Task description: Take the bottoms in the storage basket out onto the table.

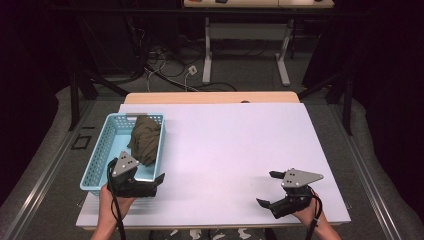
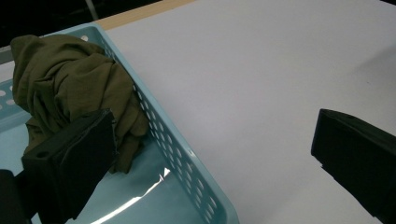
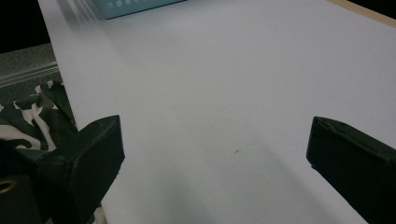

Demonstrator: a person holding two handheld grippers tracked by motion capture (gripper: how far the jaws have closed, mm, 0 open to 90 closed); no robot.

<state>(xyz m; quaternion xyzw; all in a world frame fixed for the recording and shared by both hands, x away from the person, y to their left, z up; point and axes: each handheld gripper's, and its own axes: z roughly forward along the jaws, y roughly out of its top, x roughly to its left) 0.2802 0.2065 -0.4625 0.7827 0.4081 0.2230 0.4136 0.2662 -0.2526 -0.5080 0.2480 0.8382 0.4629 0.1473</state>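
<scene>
The left gripper point(image 2: 212, 158) has its jaws spread wide across the right wall of a light blue basket point(image 2: 187, 158), one jaw inside by a crumpled olive cloth point(image 2: 70, 88), the other over the white table point(image 2: 261, 70).

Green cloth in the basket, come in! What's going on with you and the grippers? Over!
Left gripper open, straddling the basket's near right wall. Right gripper open over bare table, holding nothing. Green cloth bunched inside blue basket, not gripped. Nothing in the way.
</scene>
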